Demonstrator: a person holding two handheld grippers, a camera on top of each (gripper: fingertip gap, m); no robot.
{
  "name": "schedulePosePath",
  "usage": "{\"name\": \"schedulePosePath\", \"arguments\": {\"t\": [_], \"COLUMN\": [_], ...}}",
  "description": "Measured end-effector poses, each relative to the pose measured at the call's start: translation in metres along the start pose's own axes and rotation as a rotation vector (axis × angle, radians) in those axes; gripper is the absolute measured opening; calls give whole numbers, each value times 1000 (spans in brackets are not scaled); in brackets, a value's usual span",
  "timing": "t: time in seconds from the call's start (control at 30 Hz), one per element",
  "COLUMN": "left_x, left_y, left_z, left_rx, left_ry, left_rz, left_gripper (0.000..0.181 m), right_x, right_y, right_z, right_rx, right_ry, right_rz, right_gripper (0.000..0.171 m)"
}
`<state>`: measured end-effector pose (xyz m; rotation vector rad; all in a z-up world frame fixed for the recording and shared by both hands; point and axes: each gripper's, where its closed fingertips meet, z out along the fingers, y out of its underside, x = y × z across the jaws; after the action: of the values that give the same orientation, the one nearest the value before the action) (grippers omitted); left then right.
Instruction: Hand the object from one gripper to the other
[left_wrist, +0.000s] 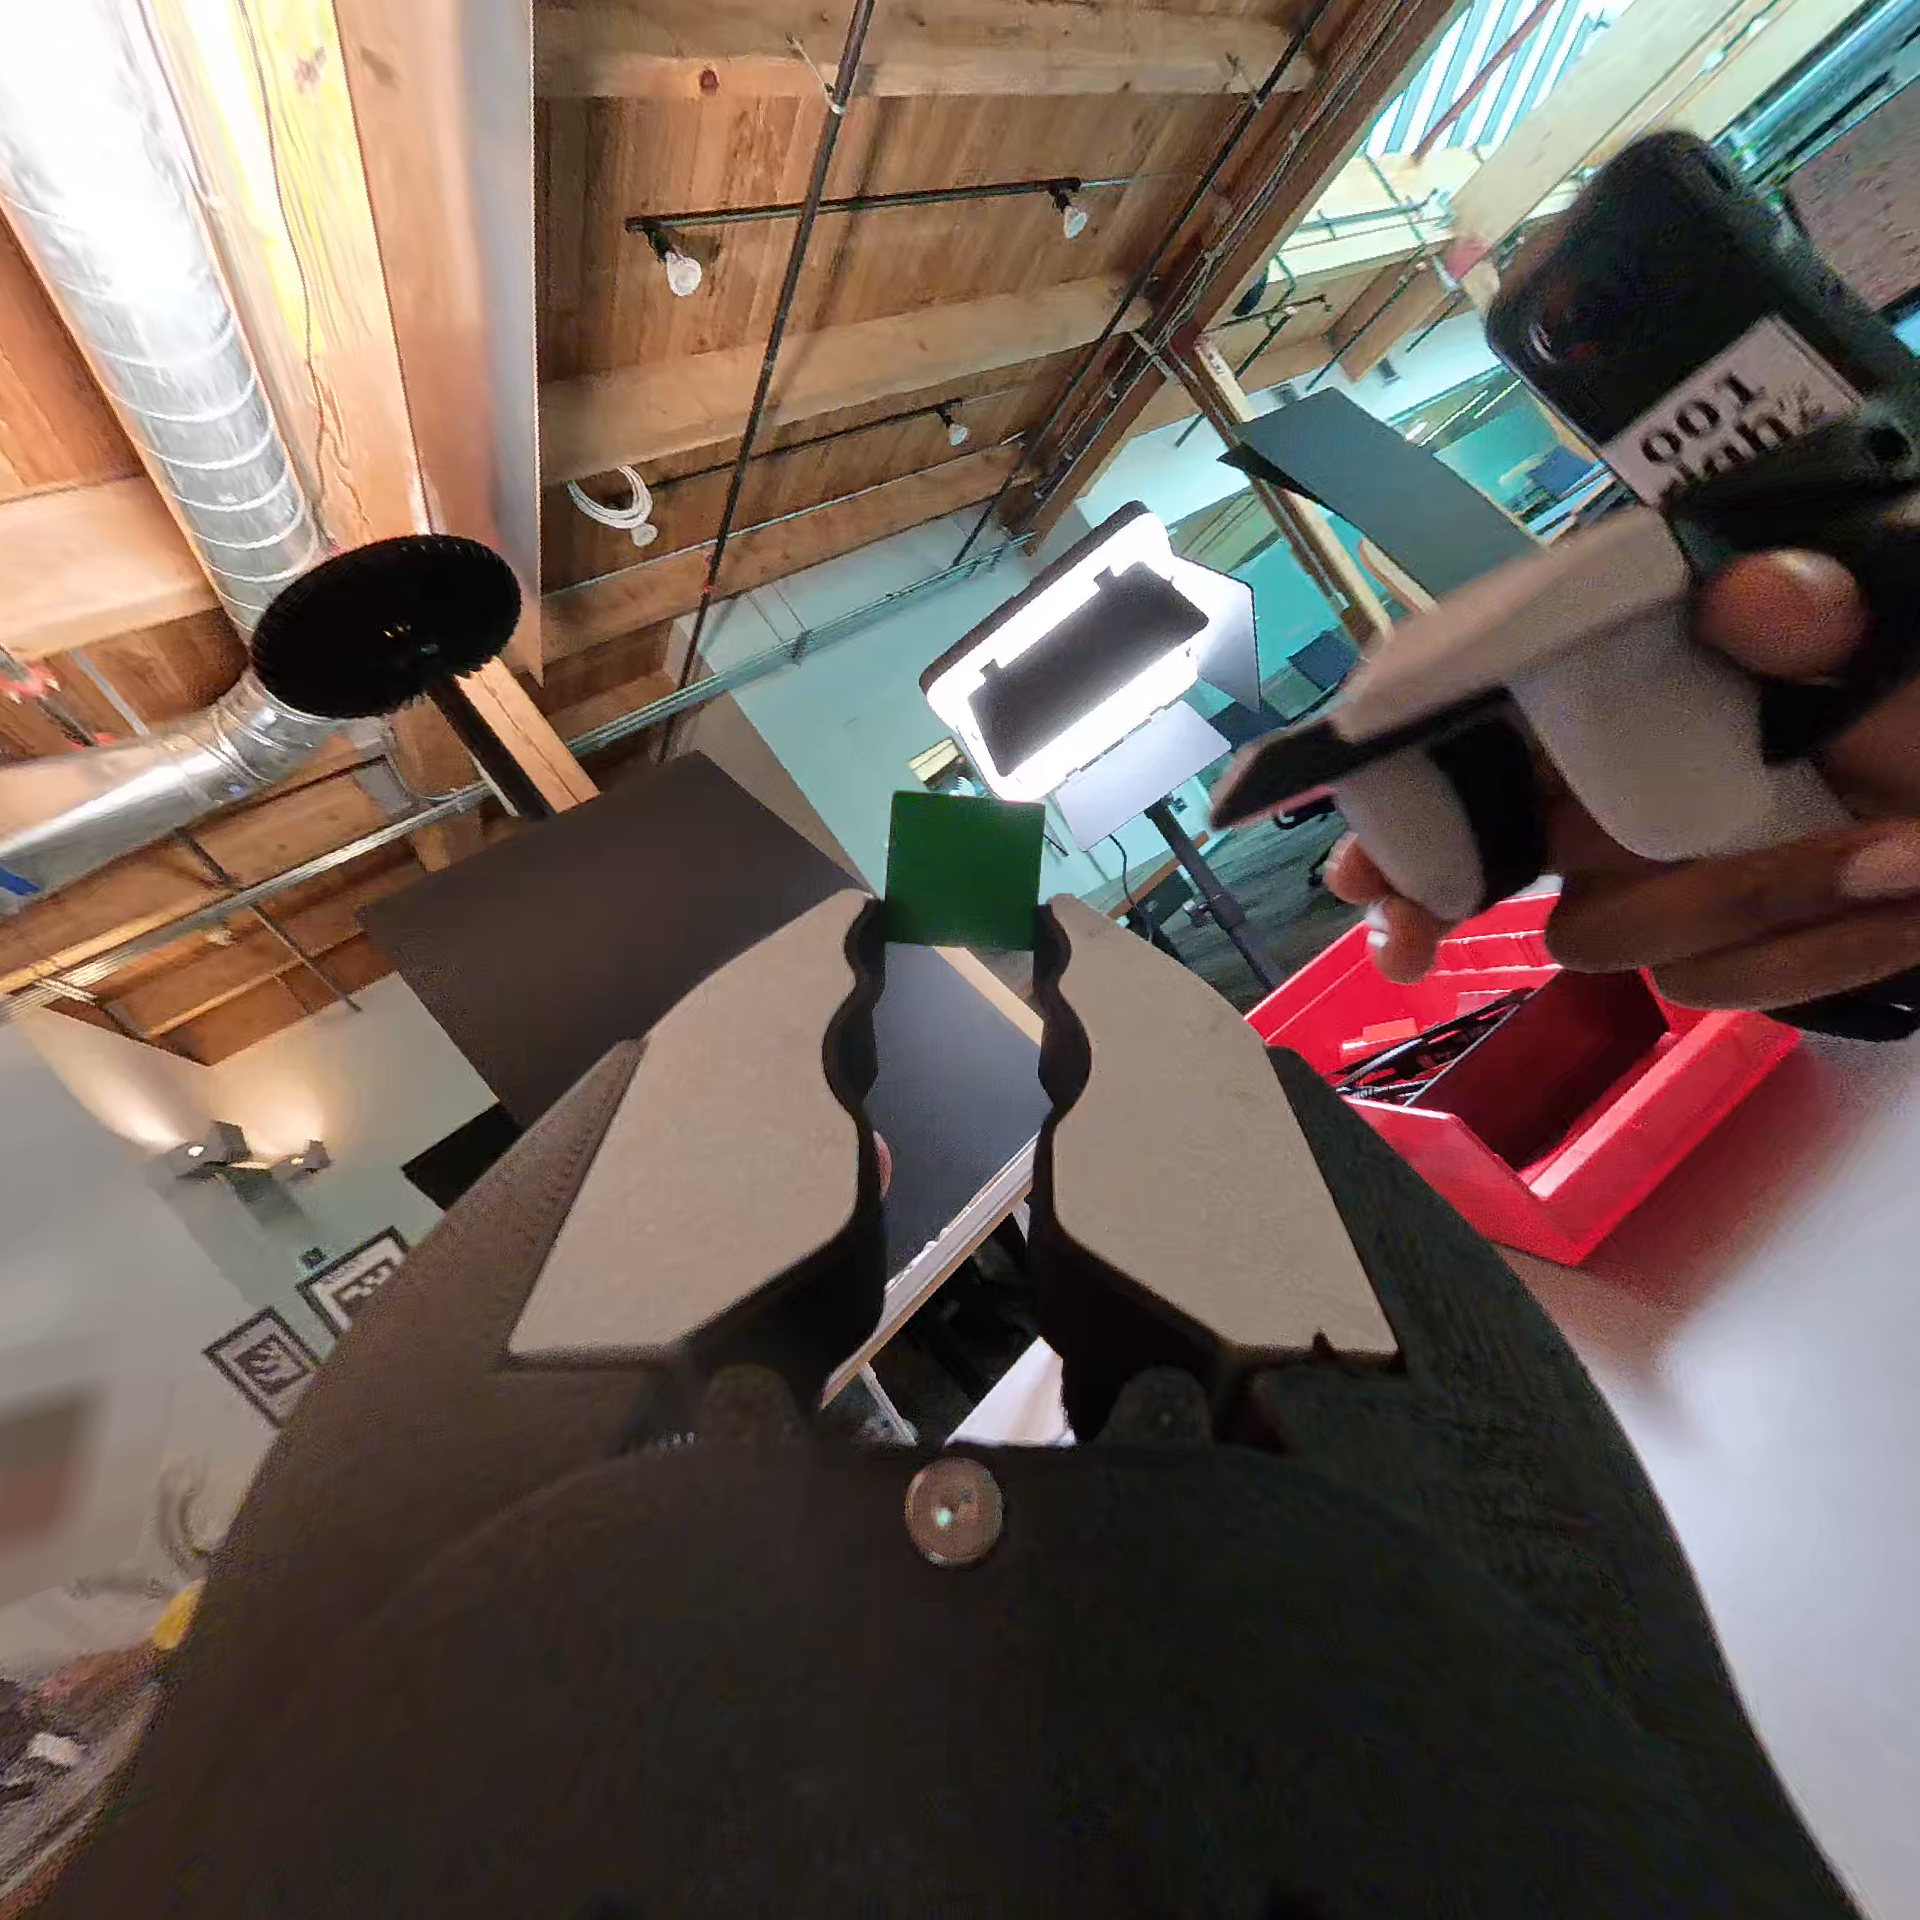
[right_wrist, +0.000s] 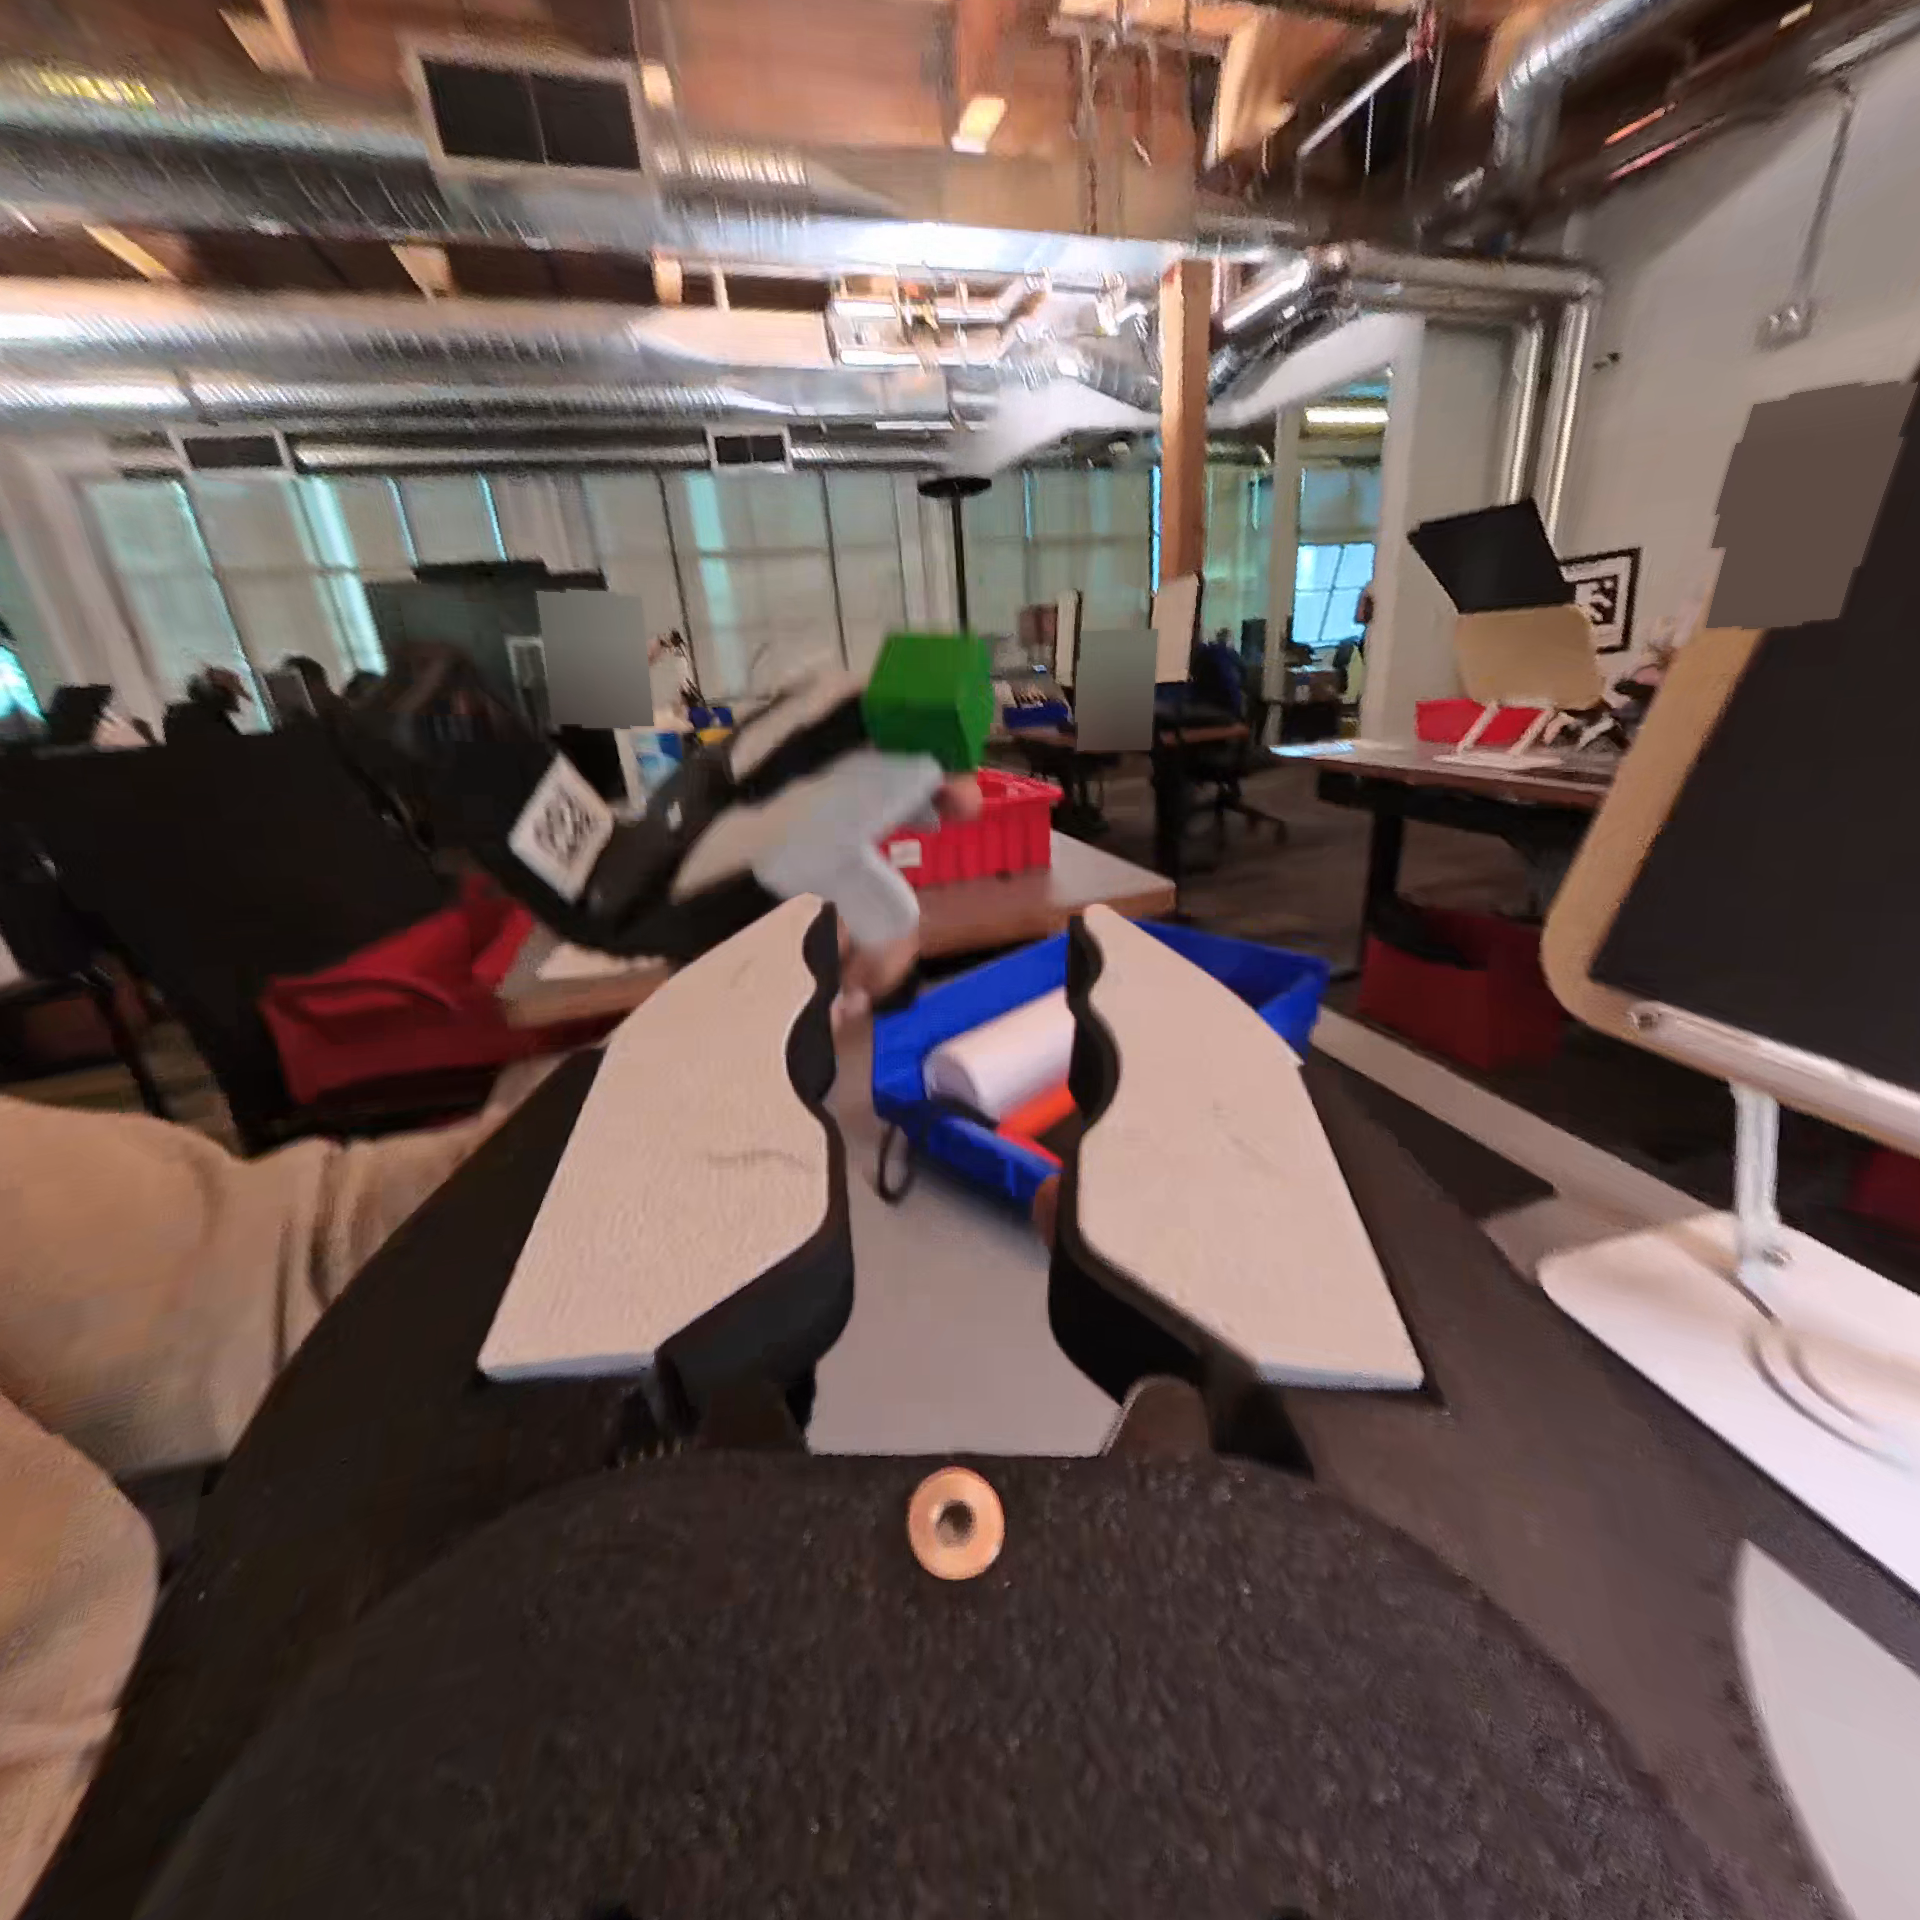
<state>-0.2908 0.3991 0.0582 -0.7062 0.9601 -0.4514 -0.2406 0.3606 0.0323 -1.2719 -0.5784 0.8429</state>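
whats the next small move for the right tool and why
Probably bring the right tool forward and up to the green block, keeping it open. The left tool pinches the block at its tips, while the right one is empty and apart from it, so the handover has not begun.
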Motion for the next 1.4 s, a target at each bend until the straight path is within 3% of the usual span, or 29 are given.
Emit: {"name": "schedulePosePath", "arguments": {"t": [0.1,0.23,0.3,0.37,0.53,0.63,0.73,0.87,0.93,1.0,1.07,1.27,1.4], "left_x": [24,48,57,62,62,61,73,88,91,91,85,49,60], "left_y": [-2,10,17,20,20,22,22,19,23,27,29,44,42], "left_z": [7,9,10,10,9,10,10,11,11,10,9,8,11], "left_rx": [-12,-57,-63,-57,-21,-56,-104,-128,-158,-180,-170,-191,-176], "left_ry": [2,30,55,93,271,405,550,638,630,621,574,237,177], "left_rz": [62,117,128,87,-389,-799,-1082,-1238,-1225,-1153,-1032,-444,-198], "left_gripper": [27,28,27,27,34,43,52,47,28,28,28,28,28], "right_x": [-3,1,5,8,20,17,15,9,7,7,9,24,22], "right_y": [-16,14,15,20,7,3,9,27,36,42,43,21,35], "right_z": [13,24,21,18,-4,-18,-20,-9,-4,-1,0,-15,-2], "right_rx": [7,-110,-65,-83,-85,-73,-87,-154,-198,-220,-232,-178,-193], "right_ry": [62,139,149,115,115,103,140,186,199,212,187,62,-5], "right_rz": [-28,-102,-109,-97,-296,-545,-783,-1084,-1199,-1243,-1129,-330,20], "right_gripper": [47,48,28,28,28,28,28,28,28,28,27,39,46]}}
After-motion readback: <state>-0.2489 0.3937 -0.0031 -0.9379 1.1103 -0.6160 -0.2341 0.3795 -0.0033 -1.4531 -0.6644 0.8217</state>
